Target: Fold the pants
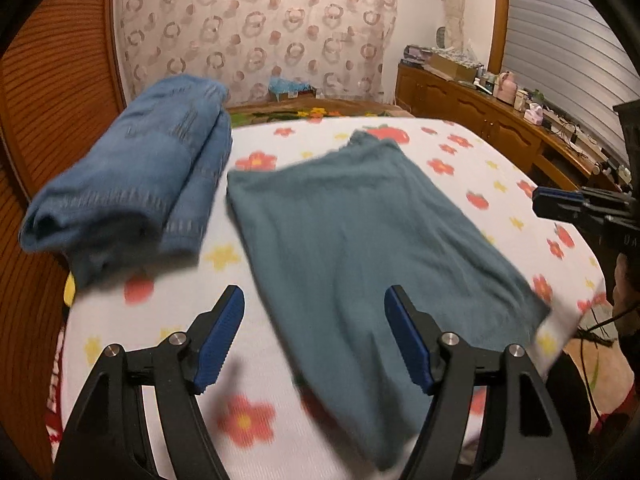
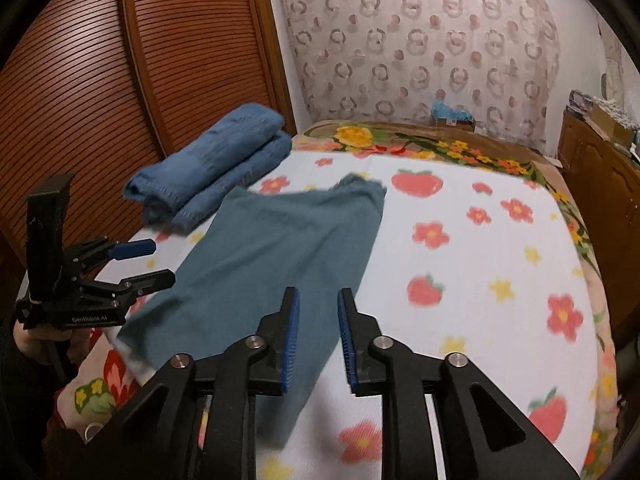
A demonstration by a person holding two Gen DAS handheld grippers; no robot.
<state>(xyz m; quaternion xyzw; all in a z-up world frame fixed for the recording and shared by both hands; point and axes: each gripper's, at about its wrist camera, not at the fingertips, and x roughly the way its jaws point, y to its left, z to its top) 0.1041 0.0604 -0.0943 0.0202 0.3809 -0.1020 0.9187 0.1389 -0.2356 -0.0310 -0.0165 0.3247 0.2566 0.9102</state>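
Teal pants (image 1: 360,248) lie flat and folded lengthwise on the flowered bedspread (image 1: 460,152); they also show in the right wrist view (image 2: 280,248). My left gripper (image 1: 314,336) is open and empty, hovering above the near end of the pants. It shows at the left of the right wrist view (image 2: 158,264). My right gripper (image 2: 318,336) is open with a narrow gap and empty, above the pants' right edge. Its tip shows at the right edge of the left wrist view (image 1: 560,200).
Folded blue jeans (image 1: 132,176) lie at the bed's left edge, also seen in the right wrist view (image 2: 212,160). A brown slatted wardrobe (image 2: 120,80) stands to the left. A wooden cabinet (image 1: 480,108) with clutter stands to the right. A patterned curtain (image 2: 420,48) hangs behind.
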